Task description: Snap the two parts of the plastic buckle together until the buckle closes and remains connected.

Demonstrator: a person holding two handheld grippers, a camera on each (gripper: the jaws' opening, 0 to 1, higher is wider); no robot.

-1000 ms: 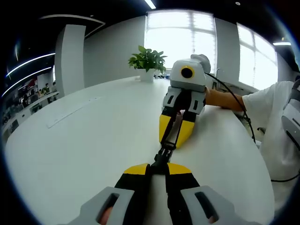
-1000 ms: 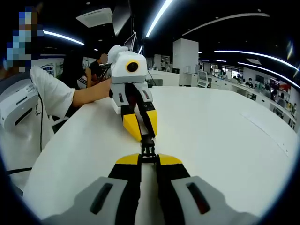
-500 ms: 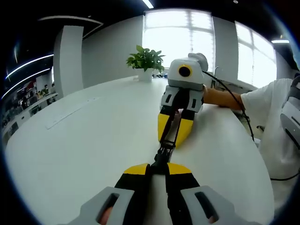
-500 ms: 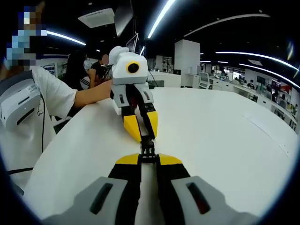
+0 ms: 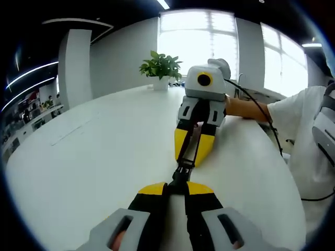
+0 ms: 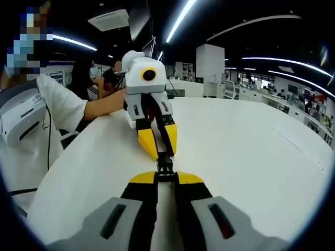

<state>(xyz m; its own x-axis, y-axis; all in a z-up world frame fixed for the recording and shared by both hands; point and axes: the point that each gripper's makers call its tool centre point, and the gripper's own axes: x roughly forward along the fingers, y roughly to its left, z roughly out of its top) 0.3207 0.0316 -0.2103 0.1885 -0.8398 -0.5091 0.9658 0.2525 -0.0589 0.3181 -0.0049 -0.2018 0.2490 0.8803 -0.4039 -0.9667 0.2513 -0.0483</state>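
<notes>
The black plastic buckle (image 5: 183, 170) was stretched between the two grippers, just above the big white table (image 5: 99, 157), one end clenched in each. In the left gripper view, the left gripper (image 5: 177, 187) had its jaws closed tight on the near end, and the right gripper (image 5: 191, 157) came in from the far side, nipping the other end. From the right gripper view the buckle (image 6: 165, 166) sat right at the tips of the right gripper (image 6: 166, 179), with the left gripper (image 6: 159, 150) opposite. Room looked like an open office: bright windows (image 5: 209, 42), a potted plant (image 5: 160, 67) on the far edge, ceiling light strips (image 6: 180, 18), a person's white sleeve (image 6: 60, 107) alongside
</notes>
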